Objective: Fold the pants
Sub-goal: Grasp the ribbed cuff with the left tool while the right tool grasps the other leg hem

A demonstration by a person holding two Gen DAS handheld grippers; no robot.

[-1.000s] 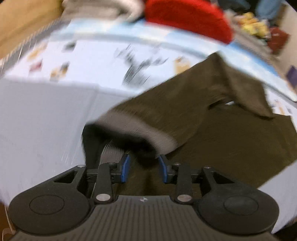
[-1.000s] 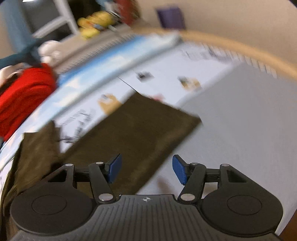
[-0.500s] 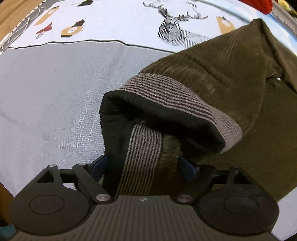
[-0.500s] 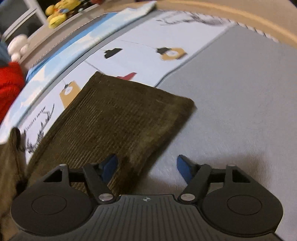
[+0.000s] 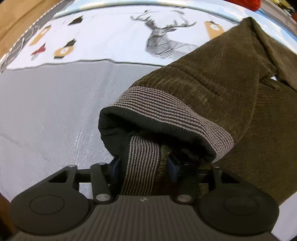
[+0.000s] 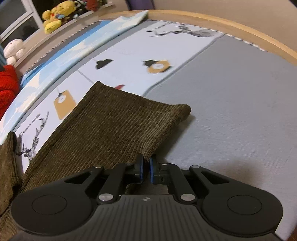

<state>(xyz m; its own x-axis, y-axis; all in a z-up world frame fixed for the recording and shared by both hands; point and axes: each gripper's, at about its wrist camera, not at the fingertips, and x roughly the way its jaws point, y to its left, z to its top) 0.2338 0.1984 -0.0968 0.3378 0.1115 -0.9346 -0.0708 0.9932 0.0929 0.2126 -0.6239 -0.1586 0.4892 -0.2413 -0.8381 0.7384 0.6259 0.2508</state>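
One pair of brown corduroy pants (image 5: 213,87) lies spread on a bed cover (image 5: 55,103) that is part grey and part white, the white part printed with deer and small coloured figures. Two grippers are in play, one per hand, each with two blue-padded fingers. In the left wrist view, the left gripper (image 5: 143,164) has its fingers set moderately apart with the pants' striped elastic waistband (image 5: 167,115) bunched between them; the cloth fills the gap and touches both pads, and the waistband rises off the cover and curls over above the fingers, its dark inner side showing. In the right wrist view, the right gripper (image 6: 146,163) is drawn almost closed, the two pads nearly meeting, pinching the near corner of one pant leg hem (image 6: 163,118); that leg lies flat and stretches away to the left across the seam between the grey and the printed fabric. Beyond the bed in the same view, a shelf carries one yellow plush toy (image 6: 55,15) and one white plush toy (image 6: 14,50), with one red fabric item (image 6: 7,87) at the left edge.
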